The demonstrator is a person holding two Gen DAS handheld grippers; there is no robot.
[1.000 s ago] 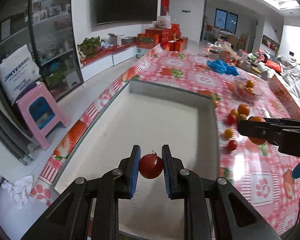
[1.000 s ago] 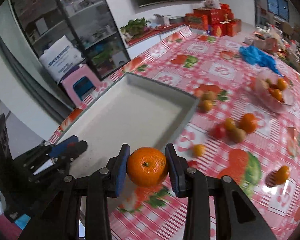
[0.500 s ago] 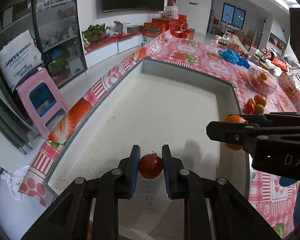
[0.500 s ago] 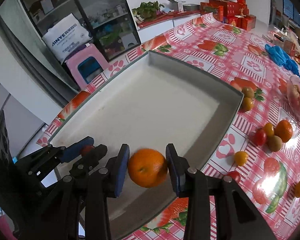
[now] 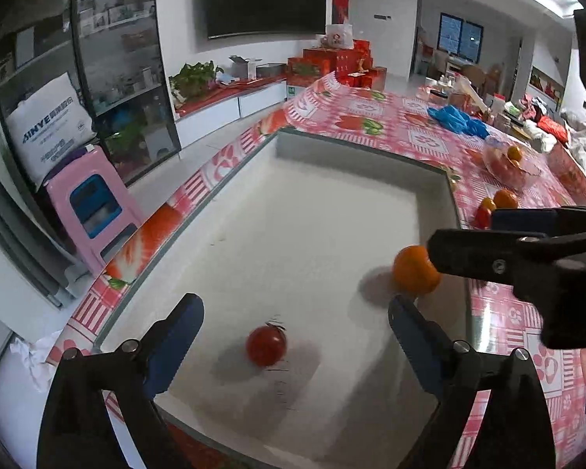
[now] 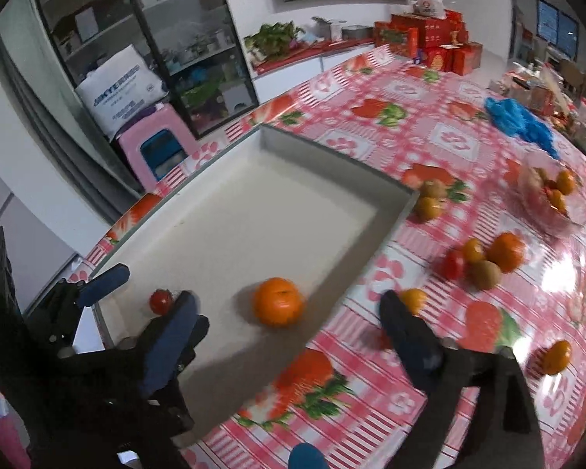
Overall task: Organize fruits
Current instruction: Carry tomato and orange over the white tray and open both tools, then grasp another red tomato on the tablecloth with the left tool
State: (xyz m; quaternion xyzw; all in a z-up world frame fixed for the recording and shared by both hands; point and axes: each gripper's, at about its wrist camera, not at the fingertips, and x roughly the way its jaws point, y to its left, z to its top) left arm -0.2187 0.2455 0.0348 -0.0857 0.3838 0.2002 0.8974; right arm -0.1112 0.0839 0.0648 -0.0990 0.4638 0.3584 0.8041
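Both tools gape — left tool point(image 5: 295, 318) over tomato point(image 5: 266, 345), right tool point(image 6: 287, 314) over blurred orange point(image 6: 278, 301).

Both tools are built of matte black plastic links. The left gripper point(image 5: 295, 336) is fitted with two fingers point(image 5: 175, 336) faced in blue ribbed pads, and round silver screws are set at the link joints. The right gripper point(image 6: 285, 332) is made the same way, its blue-padded fingers point(image 6: 168, 336) blurred. A glimpse of blue is seen beneath it at the frame's lower edge.
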